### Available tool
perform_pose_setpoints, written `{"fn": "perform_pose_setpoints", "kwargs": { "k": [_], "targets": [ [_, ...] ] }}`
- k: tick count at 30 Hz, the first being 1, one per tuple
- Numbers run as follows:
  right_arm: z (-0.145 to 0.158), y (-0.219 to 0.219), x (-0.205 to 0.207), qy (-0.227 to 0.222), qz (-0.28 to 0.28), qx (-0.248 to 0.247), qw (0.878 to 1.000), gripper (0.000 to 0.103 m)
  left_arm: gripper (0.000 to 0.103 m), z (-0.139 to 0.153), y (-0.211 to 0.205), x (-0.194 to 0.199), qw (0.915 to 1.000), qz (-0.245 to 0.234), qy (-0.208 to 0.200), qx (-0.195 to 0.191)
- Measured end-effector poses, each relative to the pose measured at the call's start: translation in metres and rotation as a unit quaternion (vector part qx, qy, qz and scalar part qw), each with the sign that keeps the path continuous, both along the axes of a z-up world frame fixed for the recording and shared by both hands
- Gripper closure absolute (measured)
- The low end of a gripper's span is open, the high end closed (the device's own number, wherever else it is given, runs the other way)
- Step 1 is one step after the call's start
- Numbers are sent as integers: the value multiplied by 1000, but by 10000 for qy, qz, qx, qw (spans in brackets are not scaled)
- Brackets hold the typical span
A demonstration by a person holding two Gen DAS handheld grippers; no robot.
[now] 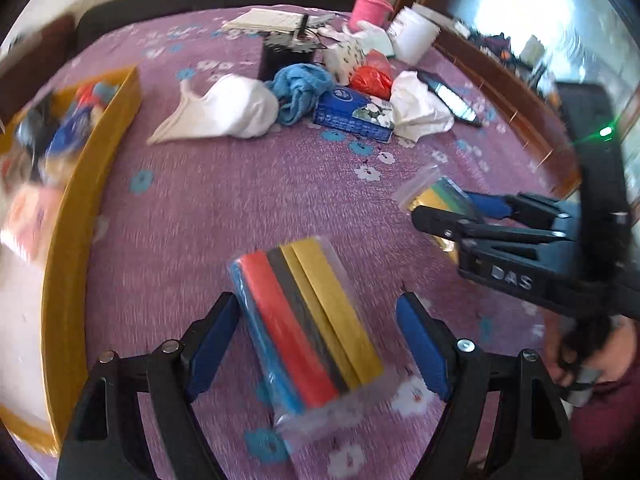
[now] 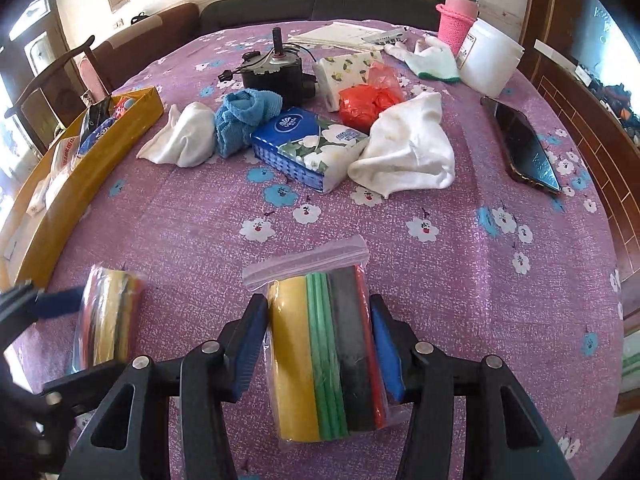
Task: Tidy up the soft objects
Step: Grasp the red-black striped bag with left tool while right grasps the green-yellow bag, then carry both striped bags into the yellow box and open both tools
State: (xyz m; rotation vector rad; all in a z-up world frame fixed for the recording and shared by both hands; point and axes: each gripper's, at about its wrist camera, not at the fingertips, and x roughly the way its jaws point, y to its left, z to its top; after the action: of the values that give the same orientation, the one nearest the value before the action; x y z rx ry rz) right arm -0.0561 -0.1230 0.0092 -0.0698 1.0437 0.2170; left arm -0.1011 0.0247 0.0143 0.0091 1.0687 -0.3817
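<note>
My left gripper (image 1: 318, 340) is open, its blue pads on either side of a clear bag of coloured foam strips (image 1: 308, 328) that lies on the purple cloth. The same bag shows blurred in the right wrist view (image 2: 106, 320). My right gripper (image 2: 318, 340) is shut on a second bag of coloured strips (image 2: 324, 344), yellow, green, black and red; it also shows in the left wrist view (image 1: 444, 210). Farther back lie a white cloth (image 2: 184, 140), a blue towel (image 2: 244, 116), a tissue pack (image 2: 312, 148) and another white cloth (image 2: 408, 148).
A yellow tray (image 2: 92, 172) with several items stands at the left. A black motor (image 2: 272, 72), red plastic bag (image 2: 368, 104), white tub (image 2: 490, 60), pink flask (image 2: 458, 12), gloves (image 2: 432, 56) and phone (image 2: 524, 148) sit farther back and right.
</note>
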Motion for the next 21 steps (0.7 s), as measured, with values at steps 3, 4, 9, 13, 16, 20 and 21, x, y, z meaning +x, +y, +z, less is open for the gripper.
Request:
{"fn": "perform_pose_setpoints", "kwargs": {
  "k": [3,4,9,13,16,20,21],
  "targets": [
    [-1,0,-4,-38,30,-3,10000,48,23,-1,-8,2,9996,-22,-96,255],
    [-2,-1,-2,-49,52,-1,10000,47,23,-2,-10,1,9994,-21,-138,326],
    [-4,1,-6,-121,143,-100,9998,39,23,-7,-25,-5,9955,-112,-495,805],
    [-4,0,-11,-164,164,-123,9997,39,59,-2,-22,-9,9959,-208,-582,658],
    [-1,-4,-18,-145,189,-71,9997,60,60,6,-5,-11,9982,-45,-524,271],
    [1,-5,-23,-65,175,-43,9998,62,60,27,36,-22,9973,283,-597,-332],
    [1,-5,-23,-52,169,-29,9998,62,60,34,48,-26,9962,382,-669,-405]
  ]
}}
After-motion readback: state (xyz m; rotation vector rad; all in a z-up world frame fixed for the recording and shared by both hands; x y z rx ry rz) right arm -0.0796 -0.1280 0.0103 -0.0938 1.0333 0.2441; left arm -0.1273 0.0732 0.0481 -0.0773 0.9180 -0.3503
